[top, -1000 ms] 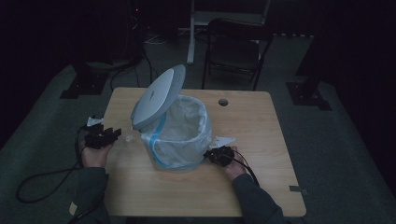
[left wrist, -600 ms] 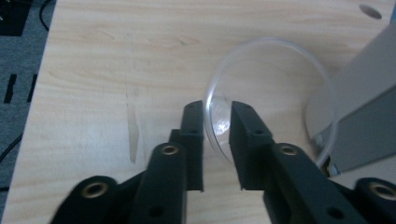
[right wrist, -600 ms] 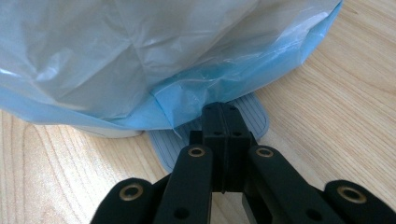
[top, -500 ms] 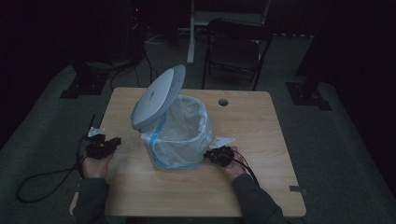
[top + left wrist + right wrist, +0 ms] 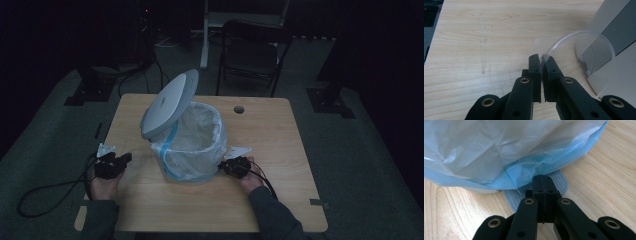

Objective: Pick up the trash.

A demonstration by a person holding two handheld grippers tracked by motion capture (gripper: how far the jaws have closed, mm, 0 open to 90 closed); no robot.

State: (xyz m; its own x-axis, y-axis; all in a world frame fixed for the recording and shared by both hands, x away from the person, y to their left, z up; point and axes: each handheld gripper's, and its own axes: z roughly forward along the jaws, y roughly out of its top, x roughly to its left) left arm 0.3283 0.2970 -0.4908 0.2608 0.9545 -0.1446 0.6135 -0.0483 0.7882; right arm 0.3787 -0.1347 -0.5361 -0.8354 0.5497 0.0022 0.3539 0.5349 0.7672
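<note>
A small pedal bin [image 5: 192,150] stands mid-table, lined with a clear bag with a blue hem [image 5: 499,150], its grey lid [image 5: 167,102] tilted up. My right gripper [image 5: 222,167] is shut at the bin's foot. In the right gripper view its tips [image 5: 542,178] rest on the ribbed blue-grey pedal [image 5: 560,183], with nothing between them. My left gripper [image 5: 125,159] hovers by the table's left edge. Its jaws [image 5: 542,58] have just been closing and now pinch the rim of a clear plastic cup [image 5: 574,47], with the bin's grey side behind it.
The wooden table [image 5: 270,145] has a cable hole [image 5: 239,109] at the back. A dark folding chair [image 5: 252,50] and a white post stand behind it. A cable [image 5: 45,197] trails over the floor at left. Stand bases sit on both sides.
The left hand has drawn back toward the person and the table's near-left edge. The right hand and the raised lid have stayed put.
</note>
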